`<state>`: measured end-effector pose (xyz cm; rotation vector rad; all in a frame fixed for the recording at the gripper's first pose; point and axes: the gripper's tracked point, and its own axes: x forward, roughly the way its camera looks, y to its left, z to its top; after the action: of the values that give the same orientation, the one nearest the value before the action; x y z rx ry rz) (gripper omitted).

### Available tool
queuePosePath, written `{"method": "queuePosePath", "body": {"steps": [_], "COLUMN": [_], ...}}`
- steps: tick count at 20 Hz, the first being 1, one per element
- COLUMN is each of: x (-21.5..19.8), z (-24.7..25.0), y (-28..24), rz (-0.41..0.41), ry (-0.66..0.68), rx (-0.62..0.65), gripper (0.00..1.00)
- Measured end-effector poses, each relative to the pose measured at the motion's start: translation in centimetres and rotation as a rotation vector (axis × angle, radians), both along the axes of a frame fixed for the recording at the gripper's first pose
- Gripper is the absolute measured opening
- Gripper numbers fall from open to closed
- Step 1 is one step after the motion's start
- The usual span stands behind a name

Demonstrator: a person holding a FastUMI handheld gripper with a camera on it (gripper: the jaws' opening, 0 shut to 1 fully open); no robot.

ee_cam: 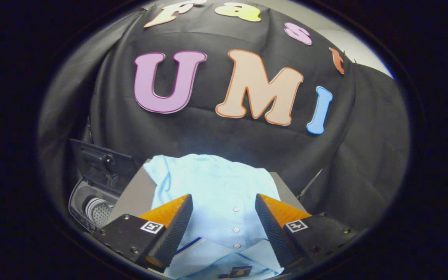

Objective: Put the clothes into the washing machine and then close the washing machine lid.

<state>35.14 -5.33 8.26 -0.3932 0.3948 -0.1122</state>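
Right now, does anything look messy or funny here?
Nothing looks broken or spilled. The shirt lies a bit rumpled on the table, between and beyond the open tool fingers. The washer beside the table has its lid up.

Pale sky-blue shirt [216, 186], plain, no print; row of small whitish buttons [236, 229] down the front; thin dark-blue stripe at one folded edge near collar; small dark tag with an orange spot at the neck. Grey table [134, 196] under the shirt. Washing machine [91, 202] beside the table: dark grey to black lid, raised; light grey rim; silvery perforated drum inside. Black cloth wall [364, 155] behind. Gripper [224, 223] parted over the shirt, not touching; black-and-white square markers on black mounts.
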Motion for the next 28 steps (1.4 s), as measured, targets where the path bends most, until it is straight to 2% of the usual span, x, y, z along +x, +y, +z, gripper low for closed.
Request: {"method": "queuePosePath", "body": {"steps": [3, 5, 9, 11, 13, 15, 17, 19, 20, 21, 22, 25, 28], "x": [1.1, 1.4, 3.0, 3.3, 3.4, 3.6, 3.6, 2.9, 2.8, 2.8, 2.3, 0.7, -1.3], "z": [-0.9, -1.7, -3.4, -4.7, -4.9, -5.0, -5.2, -4.8, -4.5, -5.1, -5.0, -5.0, -4.5], "y": [-0.8, -1.9, -1.3, -2.3, -2.1, -1.9, -1.3, -1.9, -1.9, -1.7, -1.3, -1.3, -0.5], "rz": [-0.041, -0.059, -0.071, -0.153, -0.165, -0.170, -0.162, -0.218, -0.211, -0.194, -0.158, -0.132, -0.106], "ry": [0.024, 0.042, 0.077, 0.125, 0.137, 0.133, 0.140, 0.129, 0.117, 0.135, 0.136, 0.113, 0.098], "rx": [0.099, 0.081, 0.138, 0.163, 0.227, 0.234, 0.213, 0.214, 0.211, 0.212, 0.215, 0.267, 0.345], "gripper": [0.98, 0.98, 0.98, 0.98, 0.97, 0.96, 0.86, 0.41, 0.19, 0.09, 0.07, 0.02, 0.01]}}
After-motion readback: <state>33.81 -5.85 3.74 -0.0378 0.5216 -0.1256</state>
